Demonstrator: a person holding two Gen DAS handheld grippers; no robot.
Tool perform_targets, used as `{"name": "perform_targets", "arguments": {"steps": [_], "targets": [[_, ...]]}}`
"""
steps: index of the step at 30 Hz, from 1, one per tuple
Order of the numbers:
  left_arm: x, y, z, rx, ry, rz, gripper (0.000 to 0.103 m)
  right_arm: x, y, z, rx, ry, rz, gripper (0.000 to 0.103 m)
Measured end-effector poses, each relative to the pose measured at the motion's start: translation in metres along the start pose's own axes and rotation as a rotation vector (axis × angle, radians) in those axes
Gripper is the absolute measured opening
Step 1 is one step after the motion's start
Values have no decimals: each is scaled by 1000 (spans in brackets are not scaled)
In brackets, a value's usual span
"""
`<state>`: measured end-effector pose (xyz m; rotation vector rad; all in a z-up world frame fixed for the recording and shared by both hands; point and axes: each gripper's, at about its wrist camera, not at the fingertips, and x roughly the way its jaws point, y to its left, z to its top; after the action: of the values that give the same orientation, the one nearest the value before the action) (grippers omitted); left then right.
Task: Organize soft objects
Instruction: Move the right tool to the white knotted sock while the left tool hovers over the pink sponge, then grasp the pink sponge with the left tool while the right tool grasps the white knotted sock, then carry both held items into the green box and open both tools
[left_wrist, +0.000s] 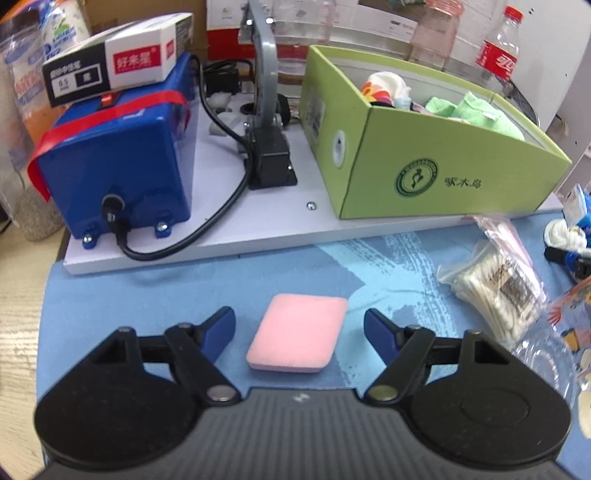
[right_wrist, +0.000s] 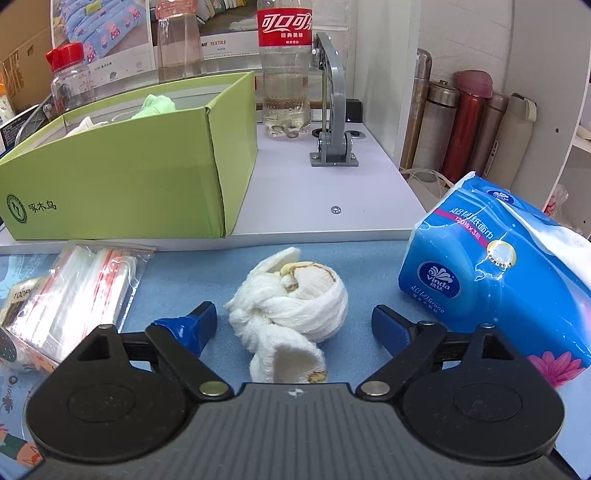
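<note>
A blue mat (left_wrist: 184, 291) covered the table. A pink sponge (left_wrist: 297, 332) lay before the green box (left_wrist: 424, 162). Knotted white socks (right_wrist: 291, 306) lay right of that box.

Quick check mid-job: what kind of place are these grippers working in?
Probably a cluttered home or workshop desk: a blue mat, a green cardboard box holding cloths, thermos flasks by the wall, and a tissue pack.

The green box (right_wrist: 122, 177) is cut off at the left edge in the right wrist view; its contents are mostly hidden by its walls. The tissue pack (right_wrist: 491, 273) is cropped at the right.
</note>
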<state>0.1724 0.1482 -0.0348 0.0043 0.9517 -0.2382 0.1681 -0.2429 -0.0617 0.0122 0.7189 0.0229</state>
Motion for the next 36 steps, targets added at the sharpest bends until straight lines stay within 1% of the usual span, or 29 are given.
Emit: {"name": "perform_targets", "arguments": {"steps": [1, 2, 3, 4, 5, 7, 9, 11, 13, 15, 17, 19, 21, 23, 26, 30, 31, 33, 34, 35, 36], "targets": [[-1, -2, -1, 18, -7, 21, 58, -1, 0, -1, -10, -4, 6, 76], [-2, -3, -2, 35, -14, 39, 44, -3, 1, -2, -19, -12, 22, 70], [-3, -3, -3, 39, -21, 47, 37, -5, 2, -3, -26, -22, 31, 49], [-5, -1, -3, 18, -22, 39, 37, -9, 2, -3, -32, -35, 41, 34], [-8, 2, -4, -11, -24, 30, 37, -11, 0, -2, -12, -27, 64, 34], [-22, 6, -7, -43, -62, 33, 37, -21, -3, -4, 20, -46, 109, 33], [-38, 9, -10, -63, -97, 19, 37, -38, -3, -7, 11, -84, 116, 33], [-56, 10, -8, -77, -128, -2, 37, -57, -5, -6, 28, -116, 162, 33], [-75, 6, -2, -77, -165, -30, 37, -75, -2, 1, 16, -162, 186, 33], [-91, -3, 15, -59, -211, -54, 37, -90, 1, 16, -6, -216, 194, 34], [-100, -14, 36, -45, -243, -82, 37, -101, 5, 42, -14, -276, 212, 34], [-101, -27, 64, -29, -273, -99, 37, -104, 10, 68, -28, -315, 225, 34], [-94, -38, 93, -17, -289, -114, 37, -95, 18, 99, -47, -330, 235, 34], [-82, -47, 118, -23, -290, -127, 37, -79, 26, 123, -65, -320, 236, 34], [-54, -59, 148, -10, -268, -142, 37, -44, 35, 149, -66, -273, 257, 34], [-16, -72, 169, 3, -229, -157, 37, -4, 42, 163, -51, -201, 284, 35], [-9, -74, 172, 9, -222, -158, 37, 4, 44, 164, -51, -195, 289, 38], [2, -75, 175, 20, -207, -160, 42, 18, 47, 164, -55, -168, 301, 40], [6, -75, 176, 14, -206, -154, 46, 26, 50, 165, -46, -136, 291, 41], [9, -74, 176, 6, -207, -148, 60, 33, 53, 166, -43, -80, 267, 42], [10, -72, 175, 0, -210, -148, 61, 38, 56, 166, -49, -44, 248, 44]]}}
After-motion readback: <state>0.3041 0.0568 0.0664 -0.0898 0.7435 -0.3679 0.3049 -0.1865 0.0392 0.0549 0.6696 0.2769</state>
